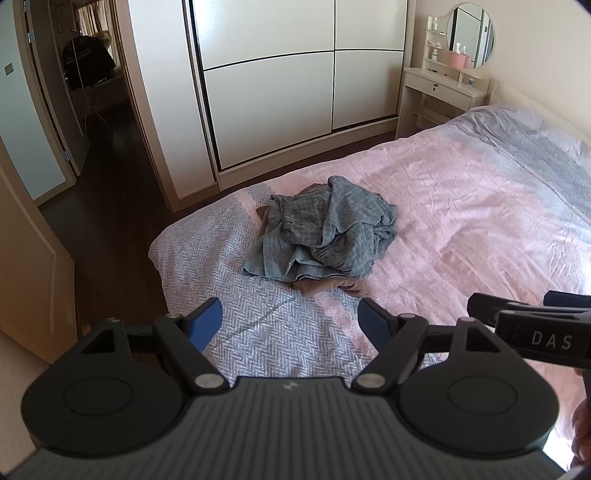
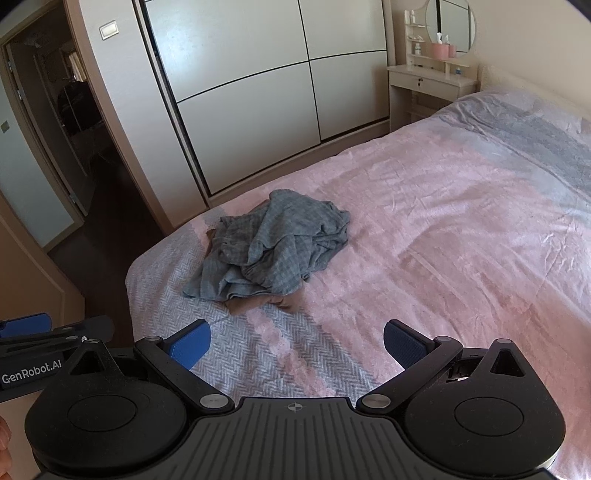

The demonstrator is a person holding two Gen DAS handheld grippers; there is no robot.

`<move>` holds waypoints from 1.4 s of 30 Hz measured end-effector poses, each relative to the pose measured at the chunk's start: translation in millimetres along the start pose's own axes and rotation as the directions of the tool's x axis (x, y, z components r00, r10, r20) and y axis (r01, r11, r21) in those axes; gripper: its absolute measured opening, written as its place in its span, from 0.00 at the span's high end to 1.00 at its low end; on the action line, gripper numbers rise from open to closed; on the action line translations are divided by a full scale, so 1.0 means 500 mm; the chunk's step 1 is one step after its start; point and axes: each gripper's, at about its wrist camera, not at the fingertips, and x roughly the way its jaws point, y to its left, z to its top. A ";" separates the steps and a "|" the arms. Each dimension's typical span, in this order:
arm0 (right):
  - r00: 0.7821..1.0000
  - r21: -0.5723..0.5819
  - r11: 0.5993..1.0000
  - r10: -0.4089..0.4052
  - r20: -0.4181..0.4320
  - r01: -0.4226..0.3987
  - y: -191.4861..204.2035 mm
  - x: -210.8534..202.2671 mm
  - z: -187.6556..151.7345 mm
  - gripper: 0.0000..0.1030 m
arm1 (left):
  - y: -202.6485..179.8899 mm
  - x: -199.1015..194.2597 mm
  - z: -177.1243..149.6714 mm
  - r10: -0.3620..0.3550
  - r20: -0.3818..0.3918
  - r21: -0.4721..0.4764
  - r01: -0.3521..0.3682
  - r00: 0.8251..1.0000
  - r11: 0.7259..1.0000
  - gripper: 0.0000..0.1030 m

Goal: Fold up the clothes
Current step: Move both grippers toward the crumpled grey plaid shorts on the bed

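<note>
Left wrist view: the left gripper (image 1: 290, 325) hangs over the near end of the bed (image 1: 461, 206), its blue-padded fingers (image 1: 205, 325) spread wide with nothing between them. Ahead, apart from the fingers, lies the grey garment (image 1: 325, 232), a crumpled heap of thin ribbed knit with soft folds. A tan garment (image 1: 321, 286) peeks out from under its near edge and again at its far left side. The bed cover is pink and creased in the middle, with a grey-white herringbone band at the near end, where the heap partly rests. The right gripper (image 1: 532, 332) shows at the right edge as black bars marked "DAS"; whether it is spread cannot be told from here. Beyond the bed stand a cream wardrobe (image 1: 295, 85) with dark-lined sliding panels, a small dresser (image 1: 439, 88) with a round mirror (image 1: 471, 35), and an open doorway (image 1: 85, 74) onto a dark wood floor.

Right wrist view: the right gripper (image 2: 297, 341) also hovers over the herringbone band, fingers wide apart and empty. The grey garment (image 2: 273, 247) sits ahead and slightly left, nothing between it and the fingers, the tan garment (image 2: 258, 304) showing under its near hem. The left gripper (image 2: 55, 332) juts in at the left edge, near the bed's corner. The wardrobe (image 2: 243, 96) and dresser (image 2: 428, 83) stand behind.
</note>
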 end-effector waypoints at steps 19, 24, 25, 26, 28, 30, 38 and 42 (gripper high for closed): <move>0.999 0.048 0.998 -0.039 -0.032 0.041 0.019 0.081 0.048 0.01 | 0.041 0.100 0.068 -0.035 -0.043 0.037 0.037 0.998 0.999 0.25; 0.998 0.059 0.997 -0.046 -0.044 0.049 0.035 0.109 0.061 0.01 | 0.061 0.123 0.084 -0.039 -0.051 0.040 0.041 0.998 0.998 0.25; 0.998 0.059 0.997 -0.047 -0.045 0.050 0.038 0.113 0.064 0.01 | 0.065 0.128 0.087 -0.040 -0.052 0.040 0.042 0.998 0.998 0.25; 0.998 0.059 0.997 -0.047 -0.046 0.049 0.042 0.117 0.067 0.01 | 0.069 0.132 0.091 -0.041 -0.054 0.041 0.043 0.998 0.998 0.25; 0.998 0.059 0.997 -0.046 -0.047 0.049 0.049 0.125 0.074 0.01 | 0.076 0.141 0.097 -0.042 -0.057 0.042 0.045 0.997 0.998 0.25; 0.998 0.059 0.997 -0.047 -0.048 0.049 0.055 0.133 0.080 0.01 | 0.084 0.151 0.104 -0.044 -0.060 0.043 0.046 0.997 0.998 0.25; 0.997 0.063 0.997 -0.046 -0.063 0.050 0.069 0.168 0.096 0.01 | 0.105 0.188 0.115 -0.042 -0.085 0.048 0.046 0.996 0.998 0.25; 0.996 0.069 0.996 -0.050 -0.079 0.055 0.070 0.193 0.103 0.01 | 0.108 0.212 0.130 -0.044 -0.100 0.055 0.050 0.994 0.997 0.25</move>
